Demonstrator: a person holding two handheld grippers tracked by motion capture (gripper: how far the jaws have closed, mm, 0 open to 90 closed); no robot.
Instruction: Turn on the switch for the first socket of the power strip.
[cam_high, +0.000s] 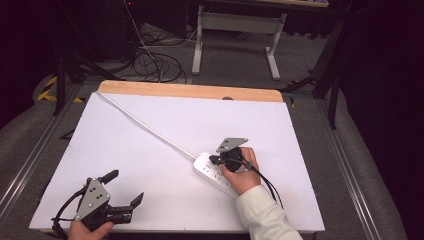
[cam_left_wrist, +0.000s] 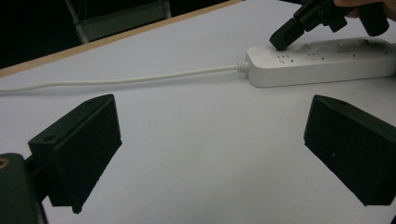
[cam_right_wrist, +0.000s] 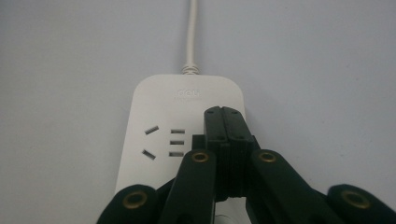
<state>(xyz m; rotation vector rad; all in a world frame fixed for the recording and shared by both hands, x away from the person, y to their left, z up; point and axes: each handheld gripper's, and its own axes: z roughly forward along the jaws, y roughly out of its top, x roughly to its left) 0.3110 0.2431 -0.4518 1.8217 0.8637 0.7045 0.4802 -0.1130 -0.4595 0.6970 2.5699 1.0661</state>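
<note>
A white power strip (cam_high: 212, 174) lies on the white table top, right of centre, and its white cable (cam_high: 150, 128) runs off to the far left corner. My right gripper (cam_high: 214, 160) is shut, its jaws pressed together with nothing between them. In the right gripper view its tip (cam_right_wrist: 224, 115) rests on top of the strip (cam_right_wrist: 163, 107), right of the first sockets and near the cable end. My left gripper (cam_high: 122, 189) sits at the near left corner, wide open and empty. Past its jaws, the strip (cam_left_wrist: 327, 63) and the right gripper's tip (cam_left_wrist: 283, 41) appear.
The white table top (cam_high: 150, 165) has a wooden strip (cam_high: 190, 90) along its far edge. Beyond the table stand a white desk frame (cam_high: 237, 30) and loose cables (cam_high: 155, 62) on the grey floor.
</note>
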